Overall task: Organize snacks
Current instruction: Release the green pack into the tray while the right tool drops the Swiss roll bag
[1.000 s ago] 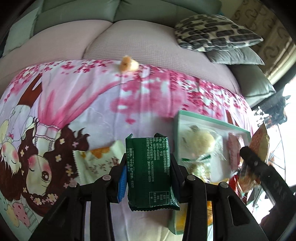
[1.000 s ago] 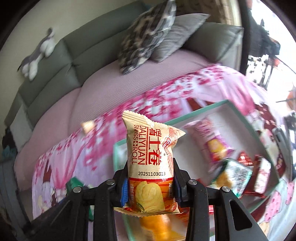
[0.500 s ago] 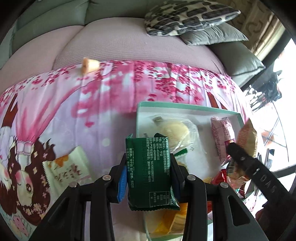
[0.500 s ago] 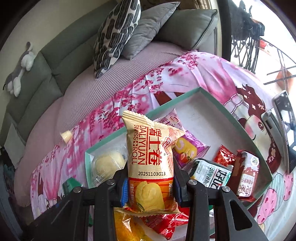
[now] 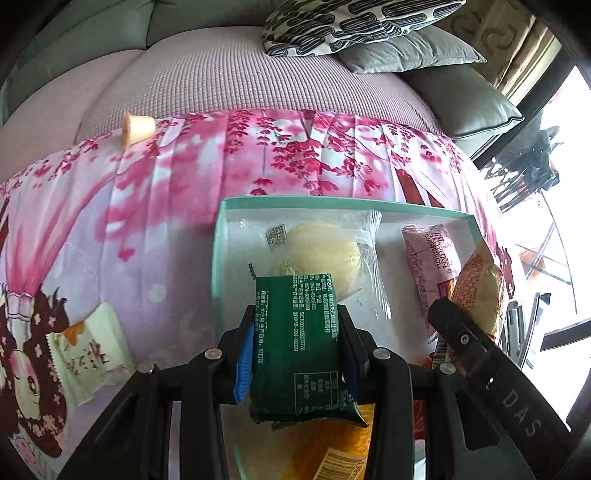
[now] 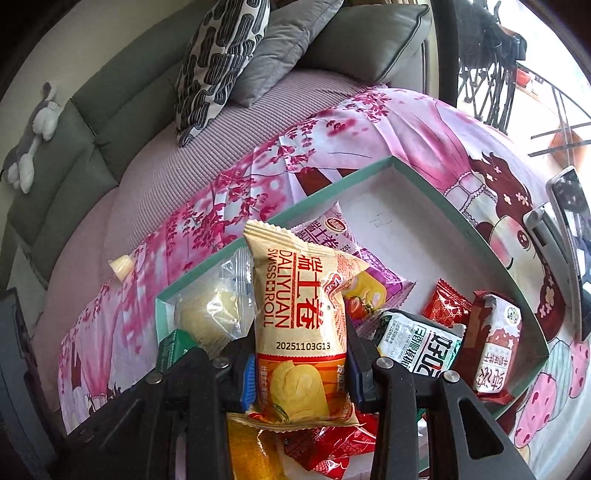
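Observation:
My left gripper (image 5: 297, 345) is shut on a dark green snack packet (image 5: 297, 339) and holds it above the near left part of a teal-rimmed white tray (image 5: 221, 229). My right gripper (image 6: 301, 360) is shut on a beige Swiss roll packet (image 6: 299, 314) above the same tray (image 6: 454, 210). The right gripper and its packet also show in the left wrist view (image 5: 476, 291). In the tray lie a clear-wrapped yellow cake (image 5: 321, 251), a pink Swiss roll packet (image 5: 428, 258), red packets (image 6: 447, 304) and a white-green packet (image 6: 421, 341).
The tray sits on a pink cartoon-print cloth (image 5: 147, 206) over a sofa seat. A white-green sachet (image 5: 90, 350) and a small pale yellow snack (image 5: 136, 127) lie on the cloth left of the tray. Cushions (image 5: 351, 26) lean at the back. A phone (image 6: 570, 236) lies at the right.
Both grippers moved right over the tray, each keeping its packet. The tray fills more of both views.

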### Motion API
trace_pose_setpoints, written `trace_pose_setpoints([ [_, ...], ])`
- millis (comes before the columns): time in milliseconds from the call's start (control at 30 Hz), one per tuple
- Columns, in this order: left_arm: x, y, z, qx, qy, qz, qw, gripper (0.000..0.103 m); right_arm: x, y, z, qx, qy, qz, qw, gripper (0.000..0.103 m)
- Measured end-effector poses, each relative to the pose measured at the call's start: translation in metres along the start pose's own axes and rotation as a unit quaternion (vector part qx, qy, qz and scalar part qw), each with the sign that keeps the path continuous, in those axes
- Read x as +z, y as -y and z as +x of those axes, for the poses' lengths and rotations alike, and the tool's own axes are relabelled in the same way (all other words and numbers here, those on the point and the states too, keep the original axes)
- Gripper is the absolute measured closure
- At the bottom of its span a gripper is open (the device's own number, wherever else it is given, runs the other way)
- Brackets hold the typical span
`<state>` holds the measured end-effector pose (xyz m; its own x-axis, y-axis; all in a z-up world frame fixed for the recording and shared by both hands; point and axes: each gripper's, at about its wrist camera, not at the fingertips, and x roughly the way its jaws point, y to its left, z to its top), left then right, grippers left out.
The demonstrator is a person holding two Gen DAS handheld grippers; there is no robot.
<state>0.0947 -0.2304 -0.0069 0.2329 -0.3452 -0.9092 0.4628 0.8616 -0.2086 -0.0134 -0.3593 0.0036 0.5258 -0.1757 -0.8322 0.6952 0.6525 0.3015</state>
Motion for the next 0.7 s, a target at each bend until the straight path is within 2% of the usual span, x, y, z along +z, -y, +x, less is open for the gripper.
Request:
trace_pose_setpoints([
  [367, 0.008, 0.005, 0.028, 0.006, -0.023, 0.002, 0.9997, 0.062, 0.002, 0.006, 0.001, -0.007, -0.001, 0.005, 1.0, 0.063],
  [633, 0.007, -0.009, 0.02, -0.01, -0.022, -0.023, 0.9994, 0.061, 0.001, 0.002, -0.002, -0.005, 0.002, 0.005, 1.0, 0.062],
  [667, 0.007, -0.011, 0.017, -0.012, -0.018, -0.025, 0.9995, 0.058, 0.002, 0.002, -0.004, -0.005, 0.004, 0.005, 1.0, 0.062],
  [700, 0.008, -0.012, 0.013, -0.017, -0.013, -0.026, 0.9994, 0.051, 0.002, 0.002, -0.006, -0.005, 0.006, 0.006, 1.0, 0.062],
])
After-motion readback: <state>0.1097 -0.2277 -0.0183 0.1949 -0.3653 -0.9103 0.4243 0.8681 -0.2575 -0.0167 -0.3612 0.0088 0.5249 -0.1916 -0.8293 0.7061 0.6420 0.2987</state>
